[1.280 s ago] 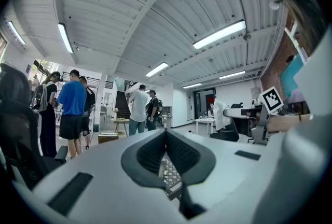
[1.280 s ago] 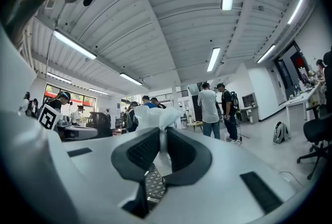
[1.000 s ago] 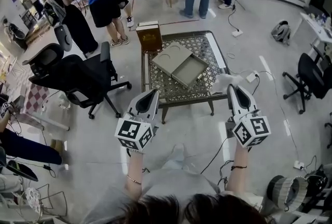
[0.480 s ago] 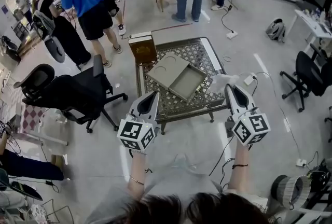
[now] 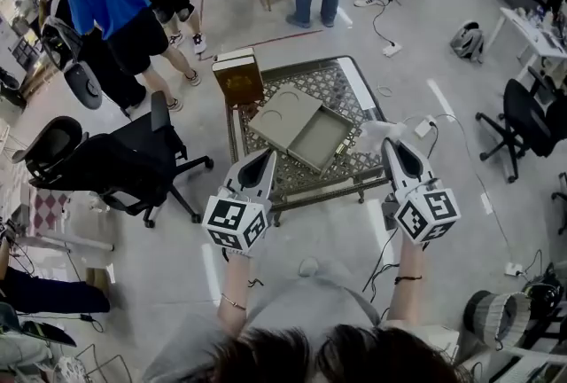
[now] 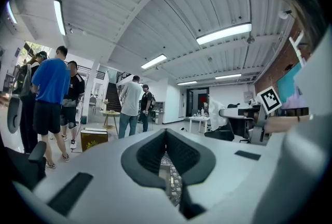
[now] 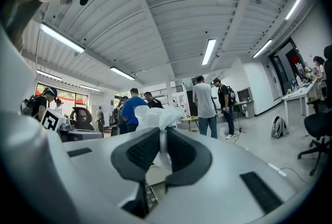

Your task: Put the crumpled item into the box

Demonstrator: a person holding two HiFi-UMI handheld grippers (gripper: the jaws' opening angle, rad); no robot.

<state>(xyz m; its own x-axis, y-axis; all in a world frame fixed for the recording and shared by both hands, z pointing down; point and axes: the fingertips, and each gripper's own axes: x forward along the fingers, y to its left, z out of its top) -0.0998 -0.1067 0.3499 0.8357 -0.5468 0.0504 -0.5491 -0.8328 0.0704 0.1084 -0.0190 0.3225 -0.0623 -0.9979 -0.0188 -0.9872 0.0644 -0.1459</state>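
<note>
An open grey box (image 5: 322, 139) lies on the patterned low table (image 5: 358, 87), its lid (image 5: 284, 114) flat beside it. The crumpled white item (image 5: 375, 135) sticks out past the tips of my right gripper (image 5: 392, 147), which hangs over the table's near right corner. In the right gripper view that gripper (image 7: 162, 134) is shut on the crumpled item (image 7: 154, 116). My left gripper (image 5: 265, 158) hovers at the table's near edge, left of the box. Its jaws (image 6: 166, 134) stand together with nothing between them.
A brown carton (image 5: 236, 76) stands at the table's far left corner. A black office chair (image 5: 115, 161) is left of the table, another (image 5: 525, 120) at the far right. Several people stand beyond the table. Cables (image 5: 416, 126) trail on the floor to the right.
The table and box sit slightly nearer to both grippers than before. The person in blue has walked off to the left. The right gripper's hold on the crumpled item is unchanged.
</note>
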